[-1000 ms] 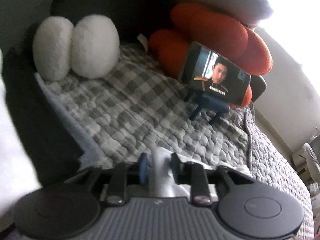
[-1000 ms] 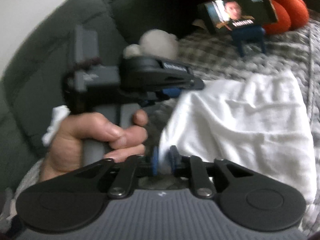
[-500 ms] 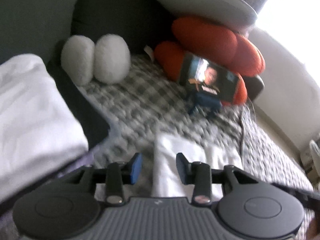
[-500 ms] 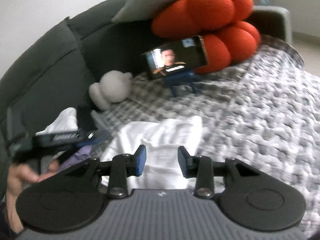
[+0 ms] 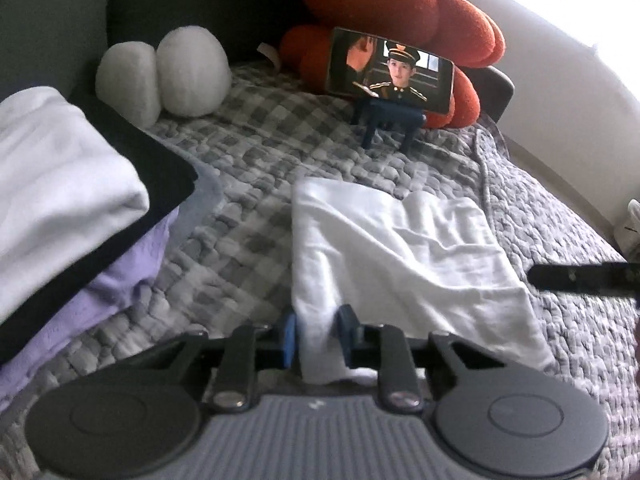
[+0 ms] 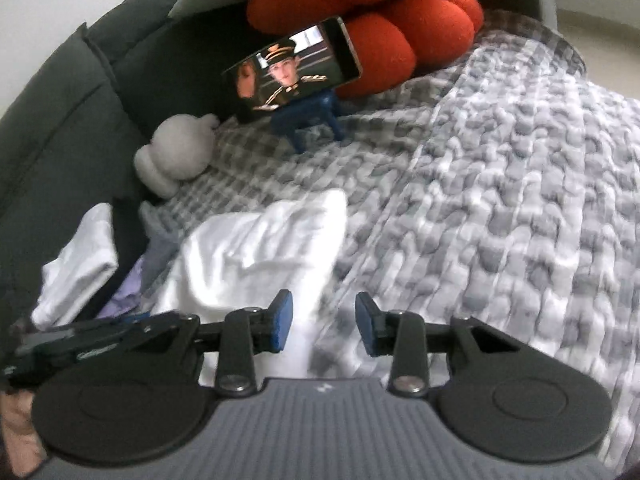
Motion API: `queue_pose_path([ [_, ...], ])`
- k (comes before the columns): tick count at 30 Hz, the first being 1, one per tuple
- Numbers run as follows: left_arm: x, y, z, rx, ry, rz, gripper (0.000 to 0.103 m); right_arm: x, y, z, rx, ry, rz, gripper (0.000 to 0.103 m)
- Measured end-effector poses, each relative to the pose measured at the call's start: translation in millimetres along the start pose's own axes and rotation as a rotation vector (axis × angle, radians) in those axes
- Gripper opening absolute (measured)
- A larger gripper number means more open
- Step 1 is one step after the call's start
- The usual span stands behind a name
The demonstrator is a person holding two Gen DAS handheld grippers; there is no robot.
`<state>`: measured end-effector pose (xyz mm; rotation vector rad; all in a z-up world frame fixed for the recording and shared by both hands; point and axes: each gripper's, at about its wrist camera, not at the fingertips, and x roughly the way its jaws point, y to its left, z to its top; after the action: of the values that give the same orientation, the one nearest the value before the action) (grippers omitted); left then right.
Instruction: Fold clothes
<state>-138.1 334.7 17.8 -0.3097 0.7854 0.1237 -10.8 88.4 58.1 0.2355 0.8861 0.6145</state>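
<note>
One checked grey quilt (image 5: pixel 256 168) fills both views, and mid-frame on it lies the folded white garment (image 5: pixel 392 248), creased. Upper left, a stack of folded clothes (image 5: pixel 60 184) sits beside it; top centre, a phone (image 5: pixel 390 70) plays on its blue stand. Left gripper (image 5: pixel 318 338), bottom centre, pinches the garment's near corner. Right gripper (image 6: pixel 324 322) hangs spread, fingers wide, nothing between them, at the cloth's right edge.
</note>
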Motion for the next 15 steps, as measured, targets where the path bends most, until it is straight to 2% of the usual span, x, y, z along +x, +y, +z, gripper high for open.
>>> queue_pose_path([
  [4,0,4,-3,-0.002,-0.003,-0.026,0.024,12,-6,20,0.033,-0.059,0.030,0.039],
  [8,2,1,-4,0.028,-0.003,-0.024,0.027,35,-9,32,0.048,-0.073,0.058,0.039],
  [11,3,0,-5,0.053,-0.008,-0.022,0.027,57,-6,30,0.023,-0.036,0.025,0.038],
  [12,3,-1,-6,0.062,-0.011,-0.023,0.027,65,-5,29,0.013,-0.021,0.011,0.022],
  [13,3,0,-6,0.071,-0.014,-0.024,0.027,67,-3,30,0.001,-0.028,0.004,0.015],
  [15,2,-1,-8,0.093,-0.019,-0.026,0.027,64,1,33,-0.024,-0.068,0.001,0.013],
])
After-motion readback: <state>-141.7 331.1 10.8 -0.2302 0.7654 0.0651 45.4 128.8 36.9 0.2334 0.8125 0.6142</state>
